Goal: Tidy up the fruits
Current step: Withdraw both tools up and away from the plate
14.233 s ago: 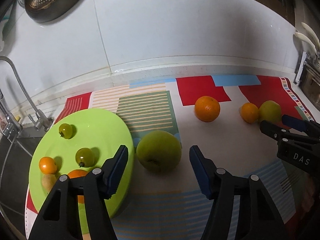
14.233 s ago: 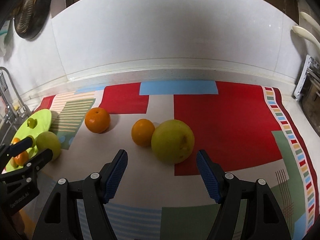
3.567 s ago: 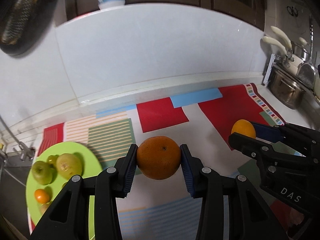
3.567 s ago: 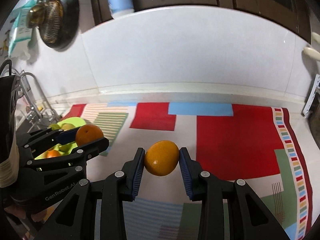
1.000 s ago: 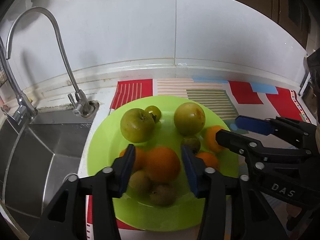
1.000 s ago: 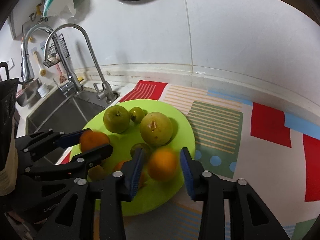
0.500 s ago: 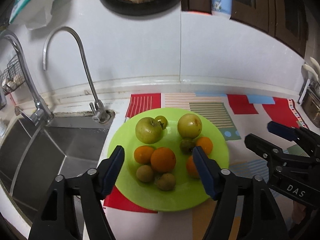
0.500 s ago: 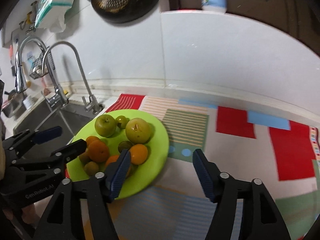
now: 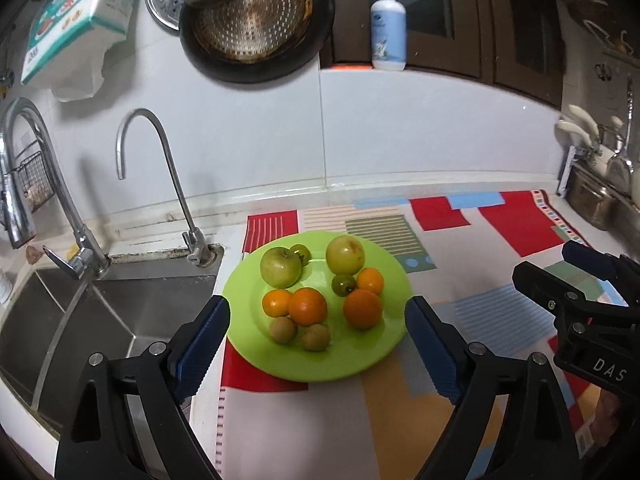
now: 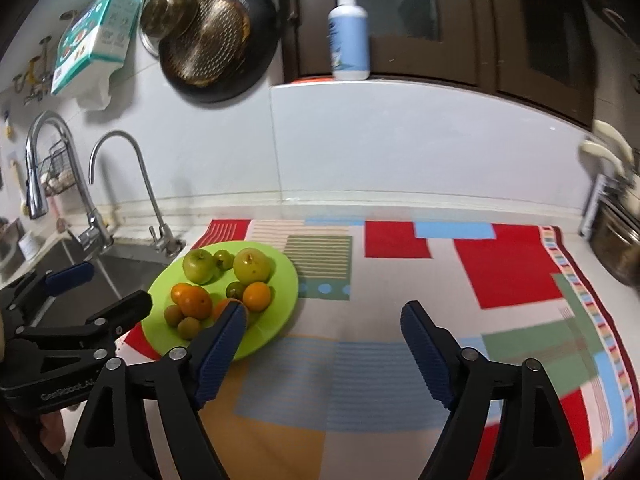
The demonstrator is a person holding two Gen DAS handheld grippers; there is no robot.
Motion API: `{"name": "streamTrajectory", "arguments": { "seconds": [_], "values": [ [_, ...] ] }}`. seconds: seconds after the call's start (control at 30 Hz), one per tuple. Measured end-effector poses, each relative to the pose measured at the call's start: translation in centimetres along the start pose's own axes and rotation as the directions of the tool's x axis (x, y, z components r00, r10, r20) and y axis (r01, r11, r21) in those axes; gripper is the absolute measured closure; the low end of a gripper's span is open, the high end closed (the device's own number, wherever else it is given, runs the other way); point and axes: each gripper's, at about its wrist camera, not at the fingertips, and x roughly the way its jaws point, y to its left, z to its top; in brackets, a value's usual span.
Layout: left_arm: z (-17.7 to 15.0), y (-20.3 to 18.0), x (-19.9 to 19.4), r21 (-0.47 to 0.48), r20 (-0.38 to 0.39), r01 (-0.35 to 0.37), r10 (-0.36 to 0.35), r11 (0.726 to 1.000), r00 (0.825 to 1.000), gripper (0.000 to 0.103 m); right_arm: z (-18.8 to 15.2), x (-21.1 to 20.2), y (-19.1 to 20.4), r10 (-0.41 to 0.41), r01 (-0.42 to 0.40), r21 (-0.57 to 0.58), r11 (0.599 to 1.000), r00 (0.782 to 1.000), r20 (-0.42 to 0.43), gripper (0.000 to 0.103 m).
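Fruits, round oranges [image 9: 307, 306] and green apples [image 9: 281, 267], sit mid-frame on the lime-green round plate [image 9: 394, 336]; firm, smooth, rollable, so we'd grip across their widest part. Both our grippers' jaws gape empty.

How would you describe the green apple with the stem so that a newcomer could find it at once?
Start at the sink and look just right of it to the lime-green plate on the patterned mat. The green apple sits at the plate's back left, nearest the tap. Unlike the yellower round fruit at back right, it is greener, has a dark stem and touches a small green tomato.
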Motion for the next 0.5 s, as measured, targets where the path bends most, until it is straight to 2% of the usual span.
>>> {"name": "streamTrajectory", "arguments": {
  "seconds": [0.17, 0.5],
  "values": [
    [-0.7, -0.6, -3.0, -0.019, 0.038, -0.009, 0.009, 1.0, 0.999, 0.01, -0.7, -3.0, -0.6, -0.028, 0.028, 0.01, 1.0, 0.999, 0.024, 0.019],
    [-3.1, -2.8, -8.9, -0.028, 0.079, -0.021, 0.023, 0.999, 0.997, 0.005, -3.0, -9.5, -1.4, -0.018, 0.019, -0.021, 1.0, 0.997, 0.069, 0.019]
  ]
}}
